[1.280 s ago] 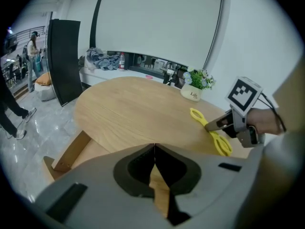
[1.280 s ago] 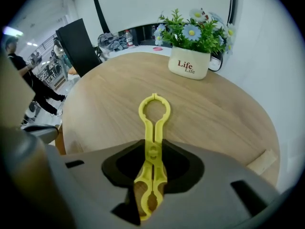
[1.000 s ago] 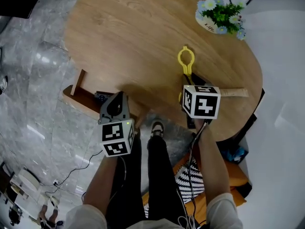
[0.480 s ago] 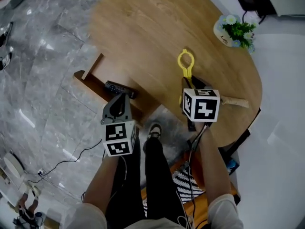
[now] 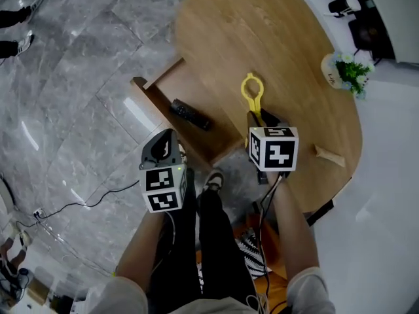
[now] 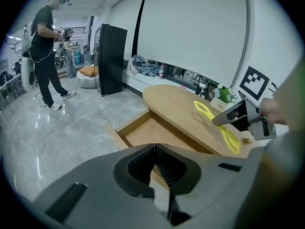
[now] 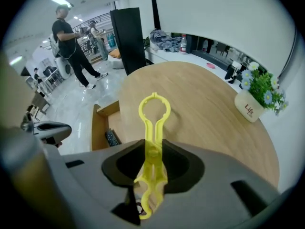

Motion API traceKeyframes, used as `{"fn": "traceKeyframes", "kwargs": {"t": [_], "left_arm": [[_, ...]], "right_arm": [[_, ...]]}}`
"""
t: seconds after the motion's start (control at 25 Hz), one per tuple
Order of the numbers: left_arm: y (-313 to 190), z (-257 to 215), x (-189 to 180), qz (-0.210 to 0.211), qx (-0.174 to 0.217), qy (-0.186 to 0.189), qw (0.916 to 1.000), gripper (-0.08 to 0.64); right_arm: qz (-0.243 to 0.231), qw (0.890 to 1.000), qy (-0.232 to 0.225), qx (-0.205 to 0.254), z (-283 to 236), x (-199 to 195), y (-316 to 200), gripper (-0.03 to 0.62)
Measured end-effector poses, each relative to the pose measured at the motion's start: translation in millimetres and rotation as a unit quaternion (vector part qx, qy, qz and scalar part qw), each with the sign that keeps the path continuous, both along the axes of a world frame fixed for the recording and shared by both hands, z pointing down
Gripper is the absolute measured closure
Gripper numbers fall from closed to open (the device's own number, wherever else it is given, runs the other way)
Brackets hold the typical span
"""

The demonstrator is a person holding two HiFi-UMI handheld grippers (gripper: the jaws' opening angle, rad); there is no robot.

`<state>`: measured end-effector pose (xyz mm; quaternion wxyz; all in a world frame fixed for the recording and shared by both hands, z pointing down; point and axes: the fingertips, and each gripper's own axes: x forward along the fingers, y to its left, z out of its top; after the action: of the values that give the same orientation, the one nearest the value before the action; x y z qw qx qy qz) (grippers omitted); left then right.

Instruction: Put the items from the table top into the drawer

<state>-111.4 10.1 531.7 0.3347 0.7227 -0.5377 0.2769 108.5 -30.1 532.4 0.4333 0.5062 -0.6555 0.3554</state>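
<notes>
While the right gripper is clamped on its lower half, the yellow plastic opener points its ring end out over the wooden table, near the table edge and beside the open drawer. It is flat and slim, with a notched ring. A black remote lies in the drawer. The left gripper has its jaws together and empty, near the drawer front. A flower pot and a small wooden piece sit well apart from the opener.

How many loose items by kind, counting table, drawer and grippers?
yellow plastic tool, in the right gripper: 1
black remote, in the drawer: 1
potted plant, on the table: 1
small tan piece, on the table: 1
Total: 4
</notes>
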Motion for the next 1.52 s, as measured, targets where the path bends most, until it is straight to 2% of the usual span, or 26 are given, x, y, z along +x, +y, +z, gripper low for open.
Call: {"fn": "traceKeyframes", "kwargs": {"t": [0.36,0.68,1.04,1.16,1.52], "left_arm": [[21,0,-53,-0.049,-0.005,0.001,0.9988,0.552],[28,8,-91,-0.082,-0.016,-0.003,0.9965,0.552],[12,17,-104,-0.082,-0.017,-0.004,0.9965,0.552],[9,20,-106,-0.080,-0.019,-0.004,0.9967,0.552],[4,21,-93,-0.066,-0.021,-0.005,0.9976,0.552]], "right_arm": [[-0.079,0.997,-0.018,0.003,-1,-90,-6,0.489],[-0.130,0.991,-0.028,-0.011,16,-142,-4,0.489],[-0.140,0.989,-0.032,-0.023,41,-161,-11,0.481],[-0.142,0.989,-0.025,-0.016,46,-161,-13,0.434],[-0.118,0.992,-0.032,-0.021,45,-141,-9,0.439]]}}
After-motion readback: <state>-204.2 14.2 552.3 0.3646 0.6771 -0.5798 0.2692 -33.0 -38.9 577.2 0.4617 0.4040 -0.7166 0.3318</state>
